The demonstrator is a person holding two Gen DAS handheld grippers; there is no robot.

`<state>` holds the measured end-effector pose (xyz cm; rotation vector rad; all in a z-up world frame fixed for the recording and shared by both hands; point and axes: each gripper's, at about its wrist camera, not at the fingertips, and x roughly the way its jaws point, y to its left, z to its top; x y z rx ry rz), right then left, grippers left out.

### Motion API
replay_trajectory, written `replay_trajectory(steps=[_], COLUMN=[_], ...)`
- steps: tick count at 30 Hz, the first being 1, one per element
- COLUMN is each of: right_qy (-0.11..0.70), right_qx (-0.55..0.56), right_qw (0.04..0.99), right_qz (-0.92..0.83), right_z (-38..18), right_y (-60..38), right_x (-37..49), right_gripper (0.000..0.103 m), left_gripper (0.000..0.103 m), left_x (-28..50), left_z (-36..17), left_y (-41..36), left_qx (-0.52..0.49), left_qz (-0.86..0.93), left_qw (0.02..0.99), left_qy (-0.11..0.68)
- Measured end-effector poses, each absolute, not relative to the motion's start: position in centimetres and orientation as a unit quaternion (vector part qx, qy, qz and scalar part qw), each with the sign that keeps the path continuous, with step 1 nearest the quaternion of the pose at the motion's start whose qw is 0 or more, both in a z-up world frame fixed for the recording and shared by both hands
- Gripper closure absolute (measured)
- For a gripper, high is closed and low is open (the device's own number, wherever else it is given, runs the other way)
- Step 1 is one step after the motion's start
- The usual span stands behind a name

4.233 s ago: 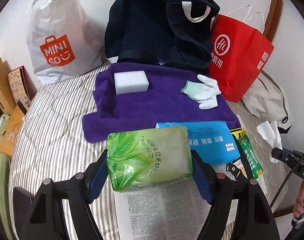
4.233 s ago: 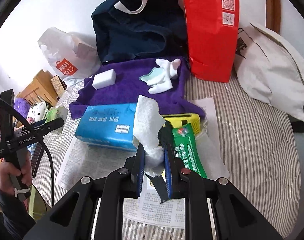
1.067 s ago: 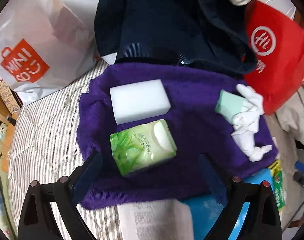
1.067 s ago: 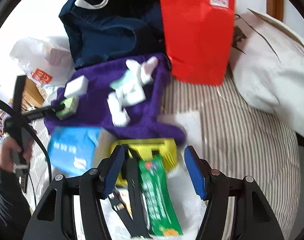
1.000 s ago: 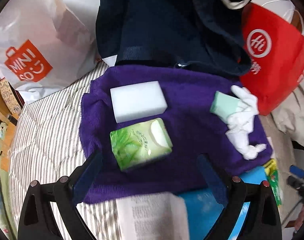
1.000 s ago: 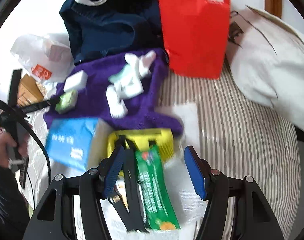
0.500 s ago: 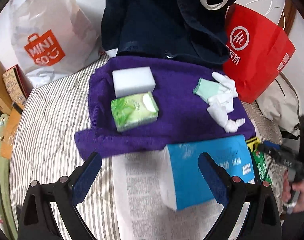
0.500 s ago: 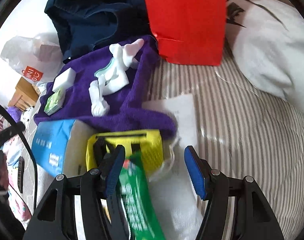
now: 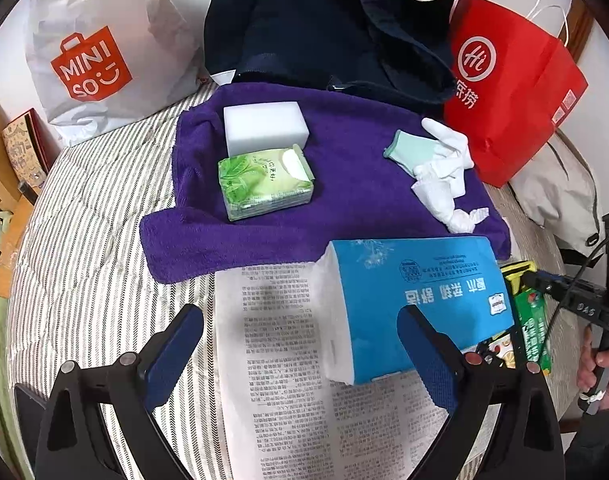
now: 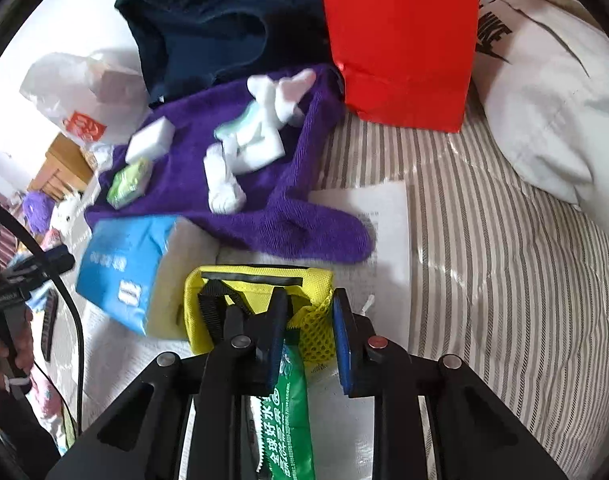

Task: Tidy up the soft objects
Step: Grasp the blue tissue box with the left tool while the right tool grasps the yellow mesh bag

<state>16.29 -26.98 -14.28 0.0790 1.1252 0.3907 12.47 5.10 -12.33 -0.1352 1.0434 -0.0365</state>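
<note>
A purple towel (image 9: 344, 208) lies on the striped bed and bears a white sponge (image 9: 264, 126), a green tissue pack (image 9: 266, 182), a pale green and white glove with crumpled white tissue (image 9: 440, 168). A blue tissue pack (image 9: 416, 300) lies on newspaper (image 9: 280, 360) in front of it. My left gripper (image 9: 300, 344) is open and empty, with the blue pack's left end between its fingers. My right gripper (image 10: 308, 340) is partly closed around the mesh corner of a yellow pouch (image 10: 264, 280); whether the pads touch it I cannot tell. A green packet (image 10: 288, 420) lies under it.
A white MINISO bag (image 9: 100, 52), a dark navy garment (image 9: 328, 28) and a red paper bag (image 9: 512, 84) stand behind the towel. A white cloth bag (image 10: 544, 92) lies at the right. Wooden furniture (image 9: 8, 168) stands left of the bed.
My left gripper let go of the green tissue pack on the towel and drew back to the blue pack. My right gripper dropped the white tissue, moved to the yellow pouch and narrowed its jaws.
</note>
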Motion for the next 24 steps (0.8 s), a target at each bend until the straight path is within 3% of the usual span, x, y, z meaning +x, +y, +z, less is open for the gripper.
replay_trajectory(steps=[5,10,24], right_qy=[0.558,0.533,0.453], right_qx=[0.033,0.031,0.073], right_qw=[0.810,0.826,0.874], right_qz=[0.180,0.179,0.160], right_z=[-16.4,-15.7,-8.6], right_y=[-25.9,-26.0,-27.3], right_x=[17.7,17.4,16.8], right_gripper=[0.069,0.082,0.082], left_gripper=[0.005,0.005,0.005], left_x=[11.8,11.1,9.8], left_z=[-12.0,-12.1,-11.9], left_y=[5.3,5.8,5.1], left_qx=[-0.064,-0.067,-0.080], left_qz=[-0.019,-0.020,-0.037], left_qw=[0.868,0.868,0.869], left_qy=[0.493,0.492,0.487])
